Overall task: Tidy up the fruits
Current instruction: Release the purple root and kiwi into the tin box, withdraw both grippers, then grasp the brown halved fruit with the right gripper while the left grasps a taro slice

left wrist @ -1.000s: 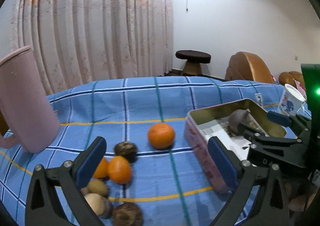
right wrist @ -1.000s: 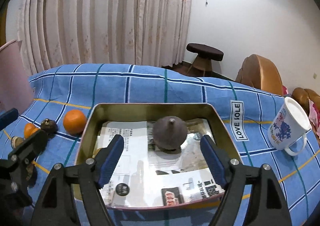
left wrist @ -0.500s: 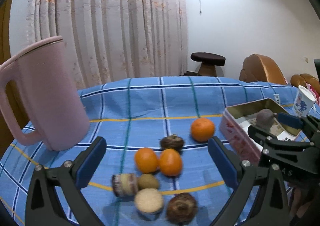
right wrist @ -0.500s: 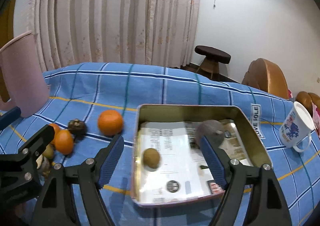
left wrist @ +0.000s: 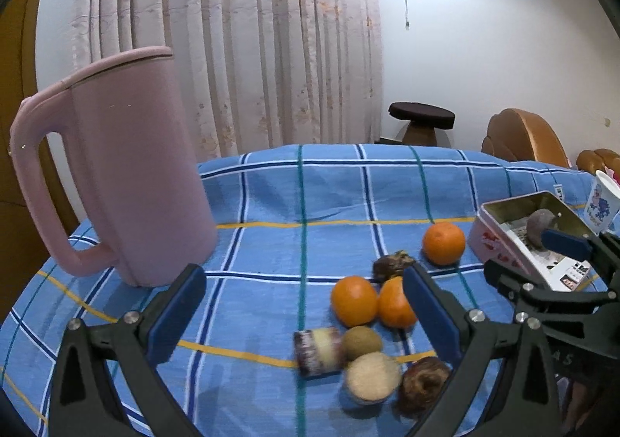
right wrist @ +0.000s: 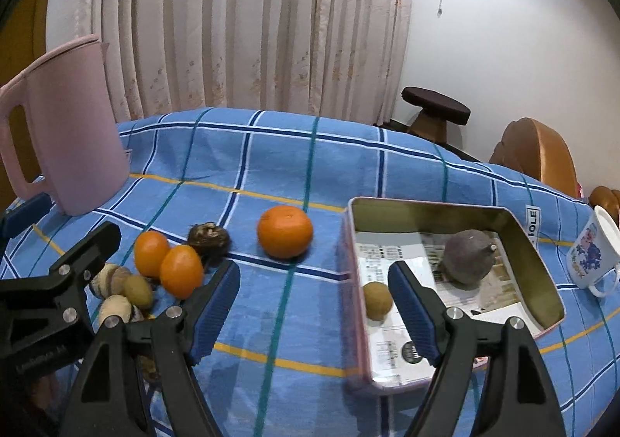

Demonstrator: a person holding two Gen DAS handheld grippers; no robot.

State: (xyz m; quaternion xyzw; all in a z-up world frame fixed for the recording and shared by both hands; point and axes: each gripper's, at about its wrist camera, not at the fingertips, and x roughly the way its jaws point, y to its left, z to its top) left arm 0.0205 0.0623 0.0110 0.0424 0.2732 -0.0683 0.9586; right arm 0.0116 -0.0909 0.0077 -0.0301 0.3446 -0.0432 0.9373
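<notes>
Both of my grippers have swung away from the tin toward the loose fruit since a second ago, so the pink jug now fills the far side of the left view. Between the blue fingers of my left gripper [left wrist: 302, 315] there is only air; it hangs released above the cloth, and the pile sits just ahead of its right-hand finger. My right gripper [right wrist: 314, 307] is likewise spread wide and holding nothing, with bare cloth in its gap.

Ahead of the left gripper lie 2 oranges [left wrist: 354, 299] touching each other, a small brown fruit [left wrist: 362, 342] below them, 2 pale cakes and 2 dark knobbly fruits. I judge these are bunched together as the unsorted stock. A lone orange [right wrist: 285, 231] rests apart, between the pile and the tin [right wrist: 534, 239].

To the right of my right gripper the tin already holds a purple fruit [right wrist: 469, 257] and a small brown fruit [right wrist: 378, 299], so it reads as the collecting place, with most pieces not yet moved. Printed paper lines its floor; the text is too small to read.

Beyond the tin, a cloth tag [right wrist: 533, 216] shows "OLE", partly cut off. The mug [right wrist: 591, 257] carries a blue figure; its lettering is unreadable.
</notes>
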